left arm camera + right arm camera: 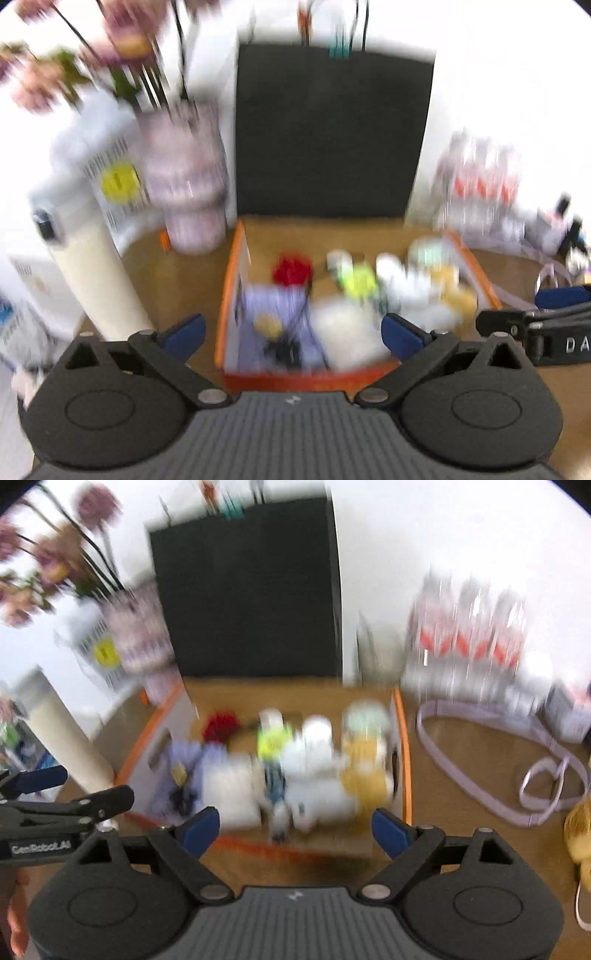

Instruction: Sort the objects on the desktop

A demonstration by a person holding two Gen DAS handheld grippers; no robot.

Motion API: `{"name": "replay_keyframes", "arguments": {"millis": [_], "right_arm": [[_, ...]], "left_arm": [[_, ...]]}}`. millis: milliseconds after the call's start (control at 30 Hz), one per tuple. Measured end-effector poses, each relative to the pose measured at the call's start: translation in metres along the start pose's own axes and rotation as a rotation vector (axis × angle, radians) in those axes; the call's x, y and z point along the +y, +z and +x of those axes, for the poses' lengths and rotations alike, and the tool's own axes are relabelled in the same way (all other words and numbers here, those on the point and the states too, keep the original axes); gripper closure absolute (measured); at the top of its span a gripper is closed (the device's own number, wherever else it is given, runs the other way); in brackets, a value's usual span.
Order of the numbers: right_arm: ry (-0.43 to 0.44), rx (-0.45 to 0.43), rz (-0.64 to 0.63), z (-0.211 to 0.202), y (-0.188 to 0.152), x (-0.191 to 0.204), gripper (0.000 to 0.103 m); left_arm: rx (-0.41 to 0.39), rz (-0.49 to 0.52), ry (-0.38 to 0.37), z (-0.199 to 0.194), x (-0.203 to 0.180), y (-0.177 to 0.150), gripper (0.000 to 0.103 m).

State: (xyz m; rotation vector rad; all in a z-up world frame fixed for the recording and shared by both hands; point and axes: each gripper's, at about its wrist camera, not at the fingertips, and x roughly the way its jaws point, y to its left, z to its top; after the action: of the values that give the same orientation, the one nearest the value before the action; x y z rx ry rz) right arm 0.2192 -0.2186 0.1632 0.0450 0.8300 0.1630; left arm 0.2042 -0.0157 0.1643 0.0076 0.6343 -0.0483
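Nearest to me, my left gripper is standing spread wide, its blue pads apart with nothing between them. My right gripper is doing the same: jaws released, empty, hanging just over the near rim of the box.

Both are pointing down at the orange-edged box sitting on the wooden desk, in front of a tall black bag. The pictures are smearing badly, so I am reading the contents loosely. Inside I am making out a red clump toward the far left, a lilac pouch at the near left with a dark cord on it, a neon yellow-green item in the middle, several white things and a mustard-yellow piece at the right.

I am judging the sorting to be well along, since most small things are already lying in the box. Still outside it: a lilac strap looping on the desk to the right, and a yellow soft thing at the far right edge. A flower vase and a pack of bottles are standing at the back; whether those belong to the task I cannot tell.
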Motion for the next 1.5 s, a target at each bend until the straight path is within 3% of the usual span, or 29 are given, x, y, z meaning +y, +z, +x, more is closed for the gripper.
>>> {"name": "replay_keyframes", "arguments": {"millis": [67, 167, 367, 533, 700, 800, 1100, 1333, 1500], "right_arm": [[-0.017, -0.092, -0.028, -0.01, -0.01, 0.006, 0.012], [-0.016, -0.153, -0.009, -0.016, -0.016, 0.009, 0.012], [0.024, -0.213, 0.039, -0.026, -0.029, 0.01, 0.012], [0.0, -0.27, -0.005, -0.04, -0.077, 0.025, 0.011], [-0.04, -0.282, -0.098, -0.057, -0.136, 0.047, 0.009], [-0.036, -0.284, -0.142, -0.069, -0.172, 0.055, 0.0], [0.002, -0.235, -0.17, -0.107, -0.27, 0.069, 0.0], [0.008, -0.268, -0.048, -0.122, -0.313, 0.062, 0.0], [-0.048, -0.228, -0.051, -0.102, -0.311, 0.061, 0.0]], "left_arm": [[-0.07, -0.003, -0.009, -0.008, -0.001, -0.006, 0.0], [-0.086, -0.004, -0.025, -0.016, -0.004, -0.009, 0.0], [-0.133, -0.013, -0.001, -0.035, -0.003, -0.022, 0.0], [-0.149, -0.003, 0.019, -0.054, 0.0, -0.062, 0.0], [-0.15, 0.02, 0.026, -0.08, -0.002, -0.114, 0.0], [-0.104, 0.009, 0.013, -0.092, -0.002, -0.151, 0.0], [-0.079, -0.029, -0.032, -0.151, 0.009, -0.24, 0.0], [-0.09, -0.02, -0.018, -0.173, 0.006, -0.265, 0.0], [-0.023, -0.042, -0.022, -0.146, 0.008, -0.263, 0.0]]}}
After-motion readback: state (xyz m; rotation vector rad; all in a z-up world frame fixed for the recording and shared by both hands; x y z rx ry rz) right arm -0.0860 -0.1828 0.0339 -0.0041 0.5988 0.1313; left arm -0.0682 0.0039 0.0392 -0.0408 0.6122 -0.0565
